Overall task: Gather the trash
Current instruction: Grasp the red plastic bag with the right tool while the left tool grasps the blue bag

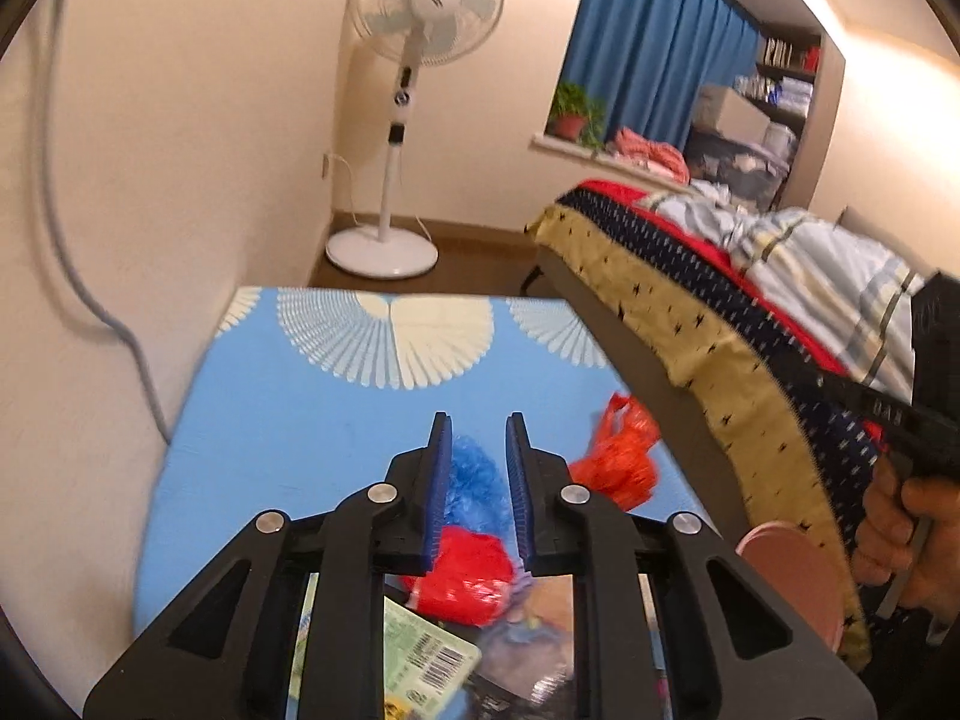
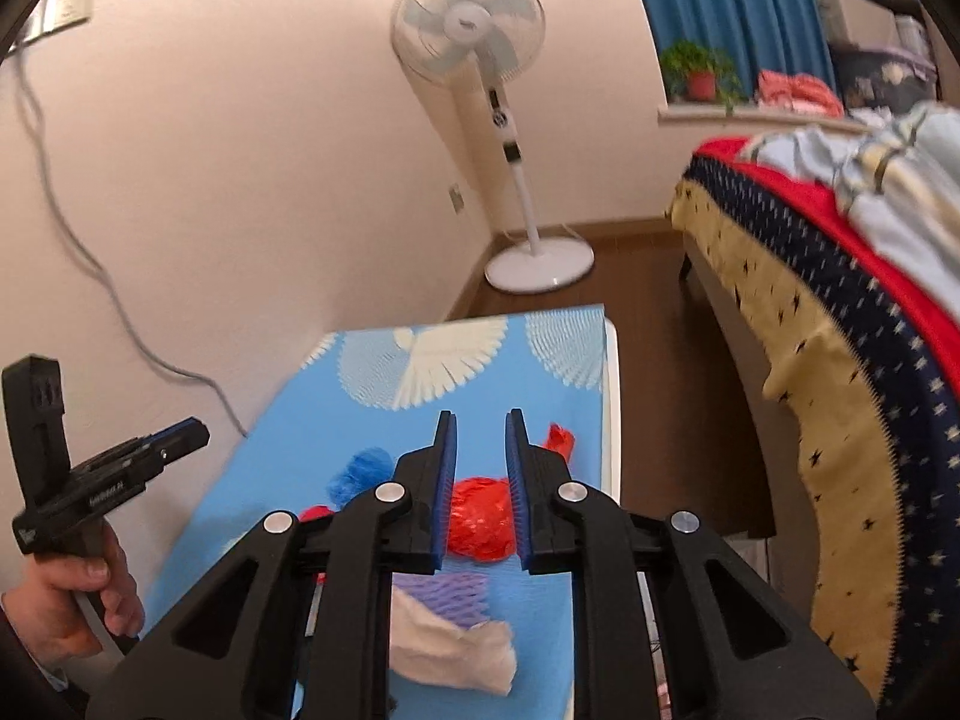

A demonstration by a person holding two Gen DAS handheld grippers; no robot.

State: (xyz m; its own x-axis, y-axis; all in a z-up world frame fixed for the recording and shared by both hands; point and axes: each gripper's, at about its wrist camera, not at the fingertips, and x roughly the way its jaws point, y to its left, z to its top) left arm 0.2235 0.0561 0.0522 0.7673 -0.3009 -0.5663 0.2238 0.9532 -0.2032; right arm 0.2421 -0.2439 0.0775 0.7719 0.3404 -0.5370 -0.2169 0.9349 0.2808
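Left wrist view: left gripper hangs above the blue table, jaws parted and empty, likely lining up a pick; blue bag sits right beneath them, orange bag off to its right.

Right wrist view: right gripper parted, empty, framing the table's red bag.

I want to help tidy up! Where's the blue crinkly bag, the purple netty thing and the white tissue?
blue crinkly bag (image 2: 359, 472): right wrist view, on its crumpled middle.
purple netty thing (image 2: 447, 594): right wrist view, on the foam mesh's middle.
white tissue (image 2: 456, 654): right wrist view, on its rumpled centre.
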